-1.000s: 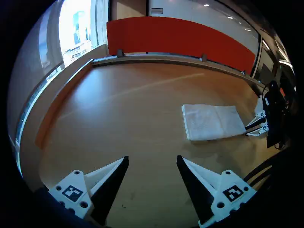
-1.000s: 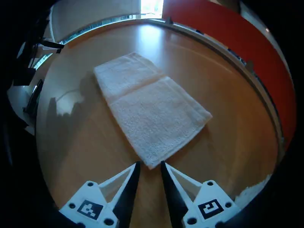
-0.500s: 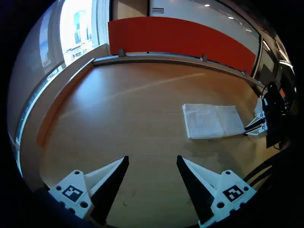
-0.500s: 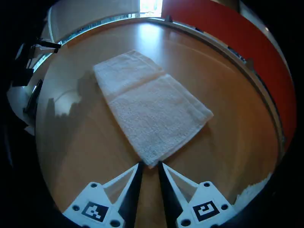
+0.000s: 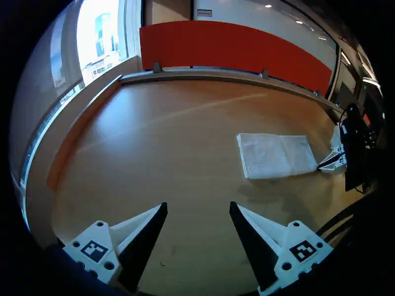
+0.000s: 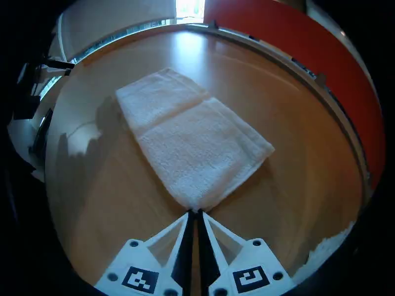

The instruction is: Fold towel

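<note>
A white towel (image 6: 192, 143), folded into a rectangle, lies flat on the wooden table (image 6: 296, 163). In the right gripper view my right gripper (image 6: 195, 213) has its fingers pinched together on the towel's near corner. In the left gripper view the same towel (image 5: 276, 155) lies to the right of centre, and the right gripper (image 5: 327, 163) touches its right corner. My left gripper (image 5: 198, 204) hangs open over bare table, well short of the towel, with nothing between its fingers.
A red partition panel (image 5: 232, 47) runs along the table's far edge behind a grey rail. A window (image 5: 98, 39) is at the far left. Another bit of white cloth (image 6: 328, 246) lies at the lower right of the right gripper view.
The right gripper's fingers have closed from a small gap onto the towel's near corner and edged forward. The left gripper has stayed still and open.
</note>
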### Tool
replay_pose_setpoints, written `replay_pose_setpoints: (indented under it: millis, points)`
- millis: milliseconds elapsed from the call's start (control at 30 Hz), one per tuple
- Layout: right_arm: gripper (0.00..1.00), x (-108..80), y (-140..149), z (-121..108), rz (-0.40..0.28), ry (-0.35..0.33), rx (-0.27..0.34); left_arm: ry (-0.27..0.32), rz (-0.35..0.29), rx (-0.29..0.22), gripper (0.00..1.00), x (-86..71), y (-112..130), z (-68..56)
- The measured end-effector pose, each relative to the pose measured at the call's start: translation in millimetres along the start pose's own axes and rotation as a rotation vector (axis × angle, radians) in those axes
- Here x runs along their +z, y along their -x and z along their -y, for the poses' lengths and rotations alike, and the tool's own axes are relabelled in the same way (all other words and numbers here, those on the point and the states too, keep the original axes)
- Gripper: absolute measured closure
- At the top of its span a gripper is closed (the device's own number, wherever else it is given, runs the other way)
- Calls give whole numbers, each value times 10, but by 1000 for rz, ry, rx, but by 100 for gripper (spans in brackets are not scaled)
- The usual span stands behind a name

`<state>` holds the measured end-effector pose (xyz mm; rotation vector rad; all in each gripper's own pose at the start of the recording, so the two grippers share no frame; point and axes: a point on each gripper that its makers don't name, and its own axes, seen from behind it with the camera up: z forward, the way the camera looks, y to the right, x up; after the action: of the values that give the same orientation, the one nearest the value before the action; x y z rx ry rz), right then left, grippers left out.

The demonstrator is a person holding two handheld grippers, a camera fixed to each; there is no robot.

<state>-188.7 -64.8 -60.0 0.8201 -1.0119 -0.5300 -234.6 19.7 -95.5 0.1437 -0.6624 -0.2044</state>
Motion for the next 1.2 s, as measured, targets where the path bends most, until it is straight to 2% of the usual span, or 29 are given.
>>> replay_pose_setpoints:
  millis: [300, 500, 900, 1200]
  points:
    - [96, -77, -83, -11, -14, 11, -20, 7, -1, 0, 7, -9, -17, -1]
    - [96, -198, -261, -10, -32, 25, -57, 15, -9, -8, 6, -33, -36, -14]
    - [96, -430, -950, 9, -114, 68, -160, 24, -35, -32, 6, -100, -83, 5]
    - [96, -452, -1467, 106, -157, 73, -236, 20, -61, -63, 6, -203, -116, 76]
